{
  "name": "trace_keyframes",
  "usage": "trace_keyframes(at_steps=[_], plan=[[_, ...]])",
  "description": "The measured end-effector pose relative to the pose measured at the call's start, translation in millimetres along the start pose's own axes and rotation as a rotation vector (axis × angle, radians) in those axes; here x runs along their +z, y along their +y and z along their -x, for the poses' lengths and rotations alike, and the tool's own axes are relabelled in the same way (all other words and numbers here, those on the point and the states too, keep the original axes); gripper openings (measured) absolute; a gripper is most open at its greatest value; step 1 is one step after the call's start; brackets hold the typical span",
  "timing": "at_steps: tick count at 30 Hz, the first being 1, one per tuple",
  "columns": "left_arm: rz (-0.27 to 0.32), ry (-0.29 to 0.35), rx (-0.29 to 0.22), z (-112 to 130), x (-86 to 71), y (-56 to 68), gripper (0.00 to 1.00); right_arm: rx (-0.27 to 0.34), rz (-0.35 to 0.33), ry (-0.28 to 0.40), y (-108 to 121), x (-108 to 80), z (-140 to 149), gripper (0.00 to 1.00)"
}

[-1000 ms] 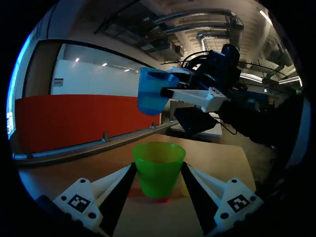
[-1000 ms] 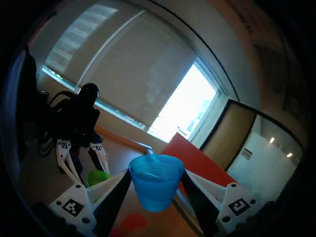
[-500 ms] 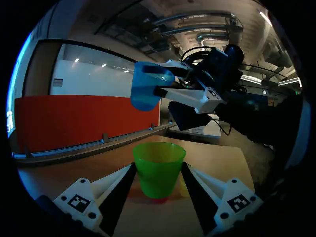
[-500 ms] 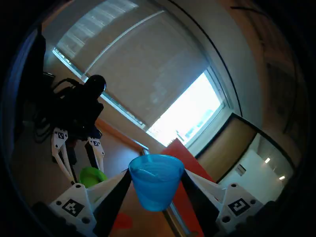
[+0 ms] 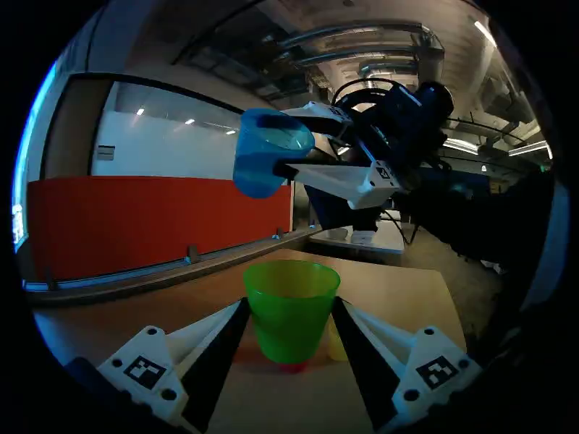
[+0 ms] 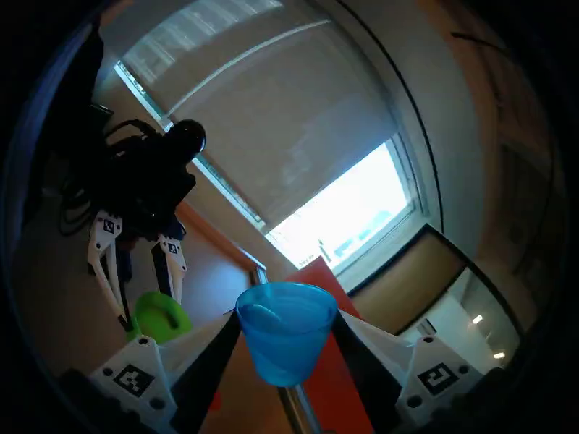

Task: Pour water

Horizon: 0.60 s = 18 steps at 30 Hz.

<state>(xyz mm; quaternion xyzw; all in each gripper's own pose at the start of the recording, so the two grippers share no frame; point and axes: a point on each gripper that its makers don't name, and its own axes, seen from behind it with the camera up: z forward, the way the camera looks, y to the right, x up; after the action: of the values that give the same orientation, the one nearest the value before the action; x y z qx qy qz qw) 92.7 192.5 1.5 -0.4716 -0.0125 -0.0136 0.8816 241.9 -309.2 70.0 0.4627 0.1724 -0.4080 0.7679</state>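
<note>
Right in the middle of it is the see-through blue plastic cup [image 6: 286, 340], pinched between the two fingers of the right gripper [image 6: 286, 317], both pressing on its sides, and held up in the air. There looks to be water inside, and the cup is tipped a bit off upright rather than standing straight. From the left gripper view it hangs above the see-through green plastic cup [image 5: 291, 329] and a little to the far left of it, well apart, so the lip isn't over the green mouth yet. I'd say that's the whole thing here: the blue cup has to come over and down toward the green rim before it tips any further, otherwise it pours onto the wooden tabletop [image 5: 405, 289]. The green cup stands upright with its mouth open upward. The left gripper [image 5: 291, 302] is closed on it, one finger on each side, holding it steady low on the table. There's a red thing [image 5: 293, 367] right at its base and a yellow thing [image 5: 334, 349] just behind on the right; can't tell what they are, or if the cup sits on the red one. Open air between the two cups. The table's edge is off to the right, and a red wall panel [image 5: 145, 217] sits behind.
</note>
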Motion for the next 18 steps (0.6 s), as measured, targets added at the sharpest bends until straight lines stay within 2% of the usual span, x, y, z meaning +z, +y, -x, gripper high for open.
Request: trace_keyframes(at_steps=[18], plan=[[0.007, 0.003, 0.002, -0.2, 0.2, 1.0, 0.83, -0.144, 0.003, -0.036, 4.5, -0.3, 6.9, 0.91]])
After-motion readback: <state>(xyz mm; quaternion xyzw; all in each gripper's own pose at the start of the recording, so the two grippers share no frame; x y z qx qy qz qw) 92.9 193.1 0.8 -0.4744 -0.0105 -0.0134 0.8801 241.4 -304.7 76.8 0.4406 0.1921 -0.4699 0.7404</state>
